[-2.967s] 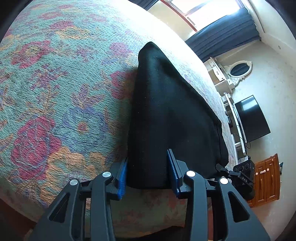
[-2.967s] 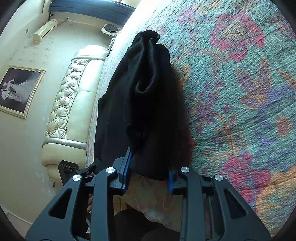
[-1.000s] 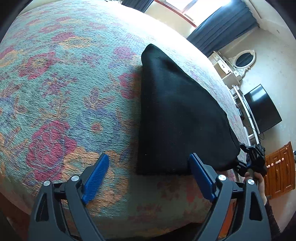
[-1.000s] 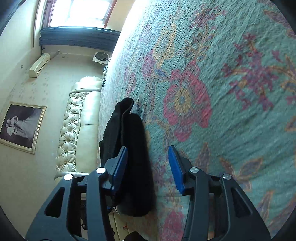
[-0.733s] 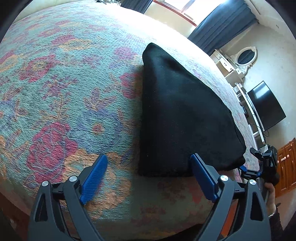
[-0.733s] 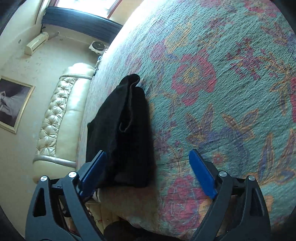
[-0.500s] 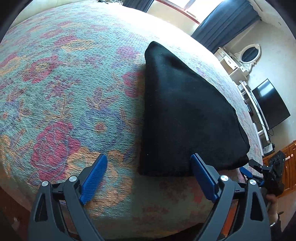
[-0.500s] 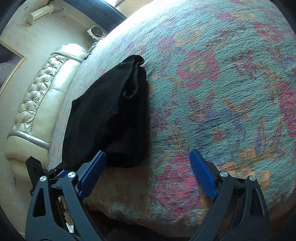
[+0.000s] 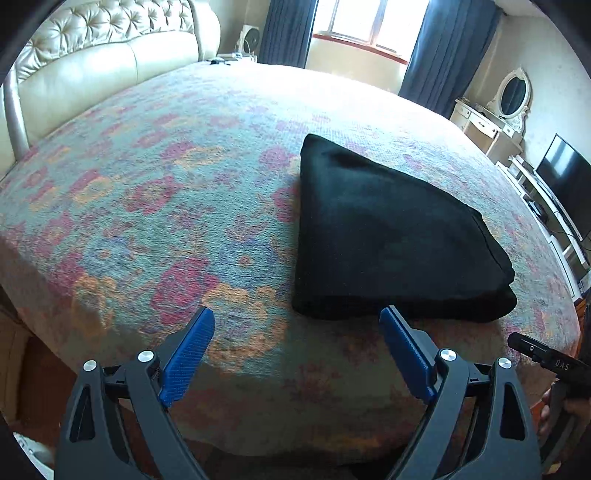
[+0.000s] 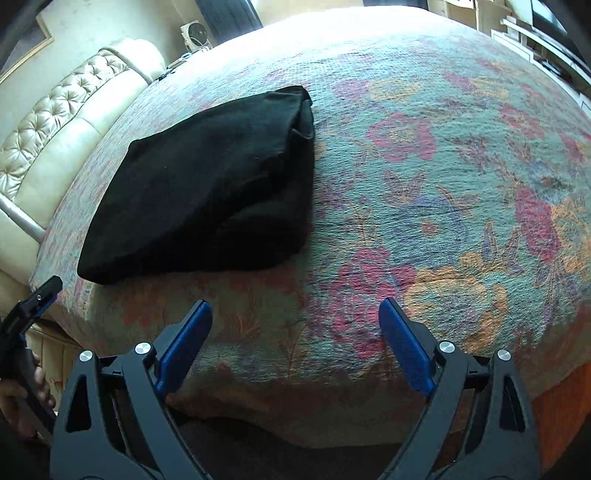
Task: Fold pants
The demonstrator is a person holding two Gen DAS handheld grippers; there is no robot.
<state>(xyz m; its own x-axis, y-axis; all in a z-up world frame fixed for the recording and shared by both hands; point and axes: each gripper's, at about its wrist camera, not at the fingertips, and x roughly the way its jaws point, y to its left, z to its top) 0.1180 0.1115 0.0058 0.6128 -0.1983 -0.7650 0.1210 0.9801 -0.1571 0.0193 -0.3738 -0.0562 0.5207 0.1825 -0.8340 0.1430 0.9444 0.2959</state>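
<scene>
Black pants lie folded into a thick, roughly square stack on the floral bedspread, near the bed's front edge. My left gripper stands open just in front of that edge, its blue pads clear of the cloth. In the right wrist view the same pants sit up and to the left. My right gripper is wide open over bare bedspread, with nothing between its fingers. Each gripper shows at the edge of the other's view, held in a hand.
A cream tufted headboard runs along the far left of the bed. A window with dark curtains is at the back. A white dresser with an oval mirror and a black TV stand to the right.
Both grippers opened, let go of the pants and drew back and up from the bed edge. The right one rolled upright. The pants now lie flat and untouched.
</scene>
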